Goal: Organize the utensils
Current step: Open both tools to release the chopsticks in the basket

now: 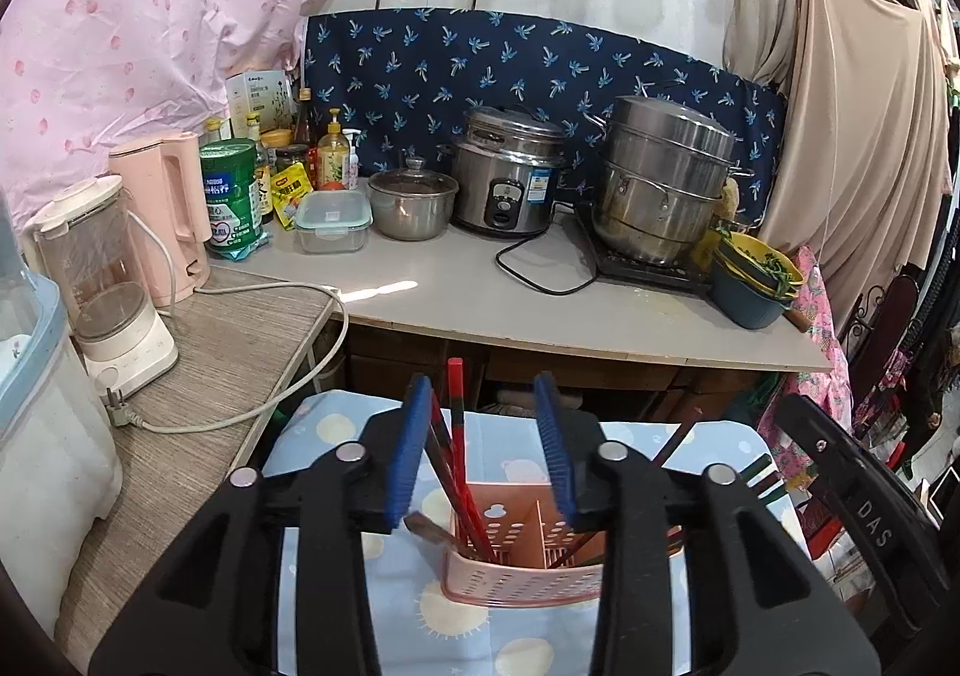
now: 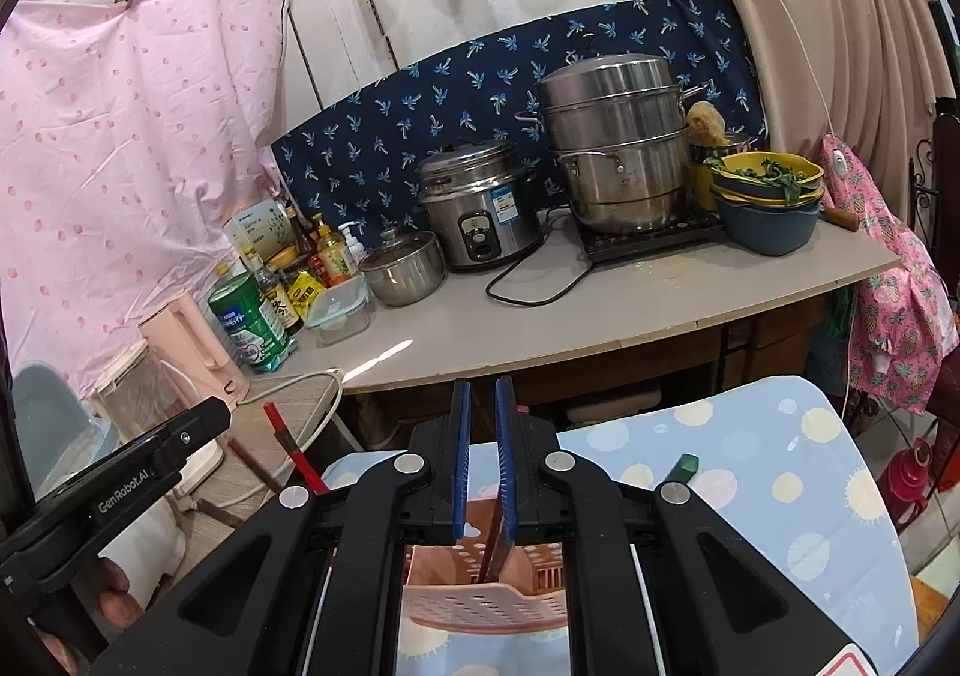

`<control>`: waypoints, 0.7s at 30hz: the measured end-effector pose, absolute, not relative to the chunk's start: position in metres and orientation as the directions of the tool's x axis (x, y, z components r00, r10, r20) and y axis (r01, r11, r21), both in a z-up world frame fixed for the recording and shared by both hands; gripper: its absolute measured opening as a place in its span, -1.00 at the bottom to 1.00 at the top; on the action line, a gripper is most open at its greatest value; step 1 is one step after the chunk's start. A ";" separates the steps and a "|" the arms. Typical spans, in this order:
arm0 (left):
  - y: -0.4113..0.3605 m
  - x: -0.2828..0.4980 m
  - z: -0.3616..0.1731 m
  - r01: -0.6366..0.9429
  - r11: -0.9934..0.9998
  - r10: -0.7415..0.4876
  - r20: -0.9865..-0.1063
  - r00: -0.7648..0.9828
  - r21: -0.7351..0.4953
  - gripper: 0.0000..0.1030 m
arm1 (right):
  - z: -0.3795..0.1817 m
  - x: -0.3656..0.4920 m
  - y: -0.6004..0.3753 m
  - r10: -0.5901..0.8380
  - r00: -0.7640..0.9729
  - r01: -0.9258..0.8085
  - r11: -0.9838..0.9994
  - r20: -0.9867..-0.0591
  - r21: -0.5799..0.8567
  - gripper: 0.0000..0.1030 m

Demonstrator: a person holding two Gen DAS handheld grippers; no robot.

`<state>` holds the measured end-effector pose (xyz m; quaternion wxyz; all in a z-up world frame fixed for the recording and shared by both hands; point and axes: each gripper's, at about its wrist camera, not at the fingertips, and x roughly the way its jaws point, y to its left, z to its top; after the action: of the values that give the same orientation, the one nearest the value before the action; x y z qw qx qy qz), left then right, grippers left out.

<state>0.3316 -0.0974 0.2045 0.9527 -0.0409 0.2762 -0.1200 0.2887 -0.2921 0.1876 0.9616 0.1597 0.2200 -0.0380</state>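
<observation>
A pink perforated utensil holder point(image 1: 528, 568) stands on a blue cloth with pale dots point(image 1: 336, 436). Red and dark chopsticks point(image 1: 454, 436) stand in it, leaning left. My left gripper point(image 1: 486, 448) is open, its blue pads on either side of the chopsticks above the holder. In the right wrist view the holder point(image 2: 480, 598) sits right below my right gripper point(image 2: 482, 454), whose pads are nearly together on a dark chopstick point(image 2: 495, 547) that reaches down into the holder. A red chopstick point(image 2: 294, 451) sticks up at the left, a green-tipped one point(image 2: 681, 466) at the right.
A grey counter point(image 1: 450, 292) behind carries a rice cooker point(image 1: 507, 172), a stacked steamer pot point(image 1: 660, 184), a small lidded pot point(image 1: 411, 202), bottles and a food box. A pink kettle point(image 1: 168, 208) and a blender point(image 1: 114, 286) stand on the left table with a loose cord.
</observation>
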 end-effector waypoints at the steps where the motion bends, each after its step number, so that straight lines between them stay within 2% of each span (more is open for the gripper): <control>1: -0.097 0.330 0.205 0.207 0.968 -0.252 -0.515 0.819 -0.145 -0.33 | 0.189 0.286 -0.292 -0.005 0.902 0.144 0.946 -0.432 0.289 -0.80; 13: -0.085 0.288 0.202 0.202 0.974 -0.224 -0.509 0.831 -0.101 -0.31 | 0.183 0.243 -0.285 0.015 0.899 0.126 0.948 -0.438 0.292 -0.78; 21: -0.075 0.254 0.182 0.169 0.983 -0.183 -0.538 0.823 -0.076 -0.25 | 0.160 0.205 -0.269 0.025 0.877 0.112 0.960 -0.479 0.256 -0.65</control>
<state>0.2539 -0.0750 0.1817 0.9546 -0.0127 0.2829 -0.0921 0.2051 -0.2685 0.1604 0.9588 0.1393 0.2466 -0.0225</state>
